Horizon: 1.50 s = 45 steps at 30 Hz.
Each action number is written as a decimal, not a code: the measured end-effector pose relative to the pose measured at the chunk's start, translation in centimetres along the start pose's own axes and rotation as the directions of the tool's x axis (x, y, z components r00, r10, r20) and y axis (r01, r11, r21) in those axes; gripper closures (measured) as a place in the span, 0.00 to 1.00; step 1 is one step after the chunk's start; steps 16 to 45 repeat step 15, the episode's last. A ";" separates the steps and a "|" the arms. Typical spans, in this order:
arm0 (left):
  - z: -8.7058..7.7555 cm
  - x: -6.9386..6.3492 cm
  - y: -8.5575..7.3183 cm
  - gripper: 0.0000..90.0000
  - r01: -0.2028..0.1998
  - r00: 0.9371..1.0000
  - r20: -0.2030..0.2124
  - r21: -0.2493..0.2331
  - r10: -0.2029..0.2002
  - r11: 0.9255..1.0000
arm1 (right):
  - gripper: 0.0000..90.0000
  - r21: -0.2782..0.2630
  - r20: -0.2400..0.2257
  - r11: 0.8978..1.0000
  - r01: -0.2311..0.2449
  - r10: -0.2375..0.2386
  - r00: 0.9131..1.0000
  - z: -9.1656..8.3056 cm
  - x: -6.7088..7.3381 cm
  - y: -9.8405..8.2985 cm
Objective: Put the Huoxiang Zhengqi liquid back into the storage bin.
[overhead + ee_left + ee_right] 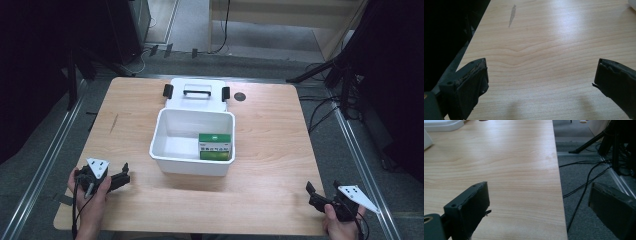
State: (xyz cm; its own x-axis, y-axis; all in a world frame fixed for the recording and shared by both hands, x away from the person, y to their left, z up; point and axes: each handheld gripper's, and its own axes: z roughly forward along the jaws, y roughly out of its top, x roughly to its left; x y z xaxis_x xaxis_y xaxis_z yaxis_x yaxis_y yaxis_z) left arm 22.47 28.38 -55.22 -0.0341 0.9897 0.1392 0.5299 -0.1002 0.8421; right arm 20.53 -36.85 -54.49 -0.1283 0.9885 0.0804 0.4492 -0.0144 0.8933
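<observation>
A white plastic bin stands open in the middle of the wooden table. A green and white box lies inside it at the right front. The bin's white lid, with a handle and two black latches, lies flat just behind it. My left gripper rests near the front left corner, open, with bare wood between its jaws. Over the front right corner, my right gripper is open and empty, and its jaws straddle the table's right edge.
A small dark round mark sits on the table right of the lid. Cables and black stand legs lie on the grey floor to the right. A grey streak marks the wood ahead of the left gripper.
</observation>
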 end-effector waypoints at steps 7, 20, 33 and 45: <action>0.0 0.1 0.0 0.00 0.008 1.000 0.006 0.003 -0.008 1.000 | 0.04 0.005 0.020 1.000 0.022 -0.022 1.000 0.1 0.3 0.0; 0.0 0.2 0.0 0.00 0.013 1.000 0.011 0.007 -0.013 1.000 | 0.04 0.014 0.018 1.000 0.010 -0.011 1.000 0.2 0.2 0.0; 0.0 0.2 0.0 0.00 0.013 1.000 0.011 0.007 -0.013 1.000 | 0.04 0.014 0.018 1.000 0.010 -0.011 1.000 0.2 0.2 0.0; 0.0 0.2 0.0 0.00 0.013 1.000 0.011 0.007 -0.013 1.000 | 0.04 0.014 0.018 1.000 0.010 -0.011 1.000 0.2 0.2 0.0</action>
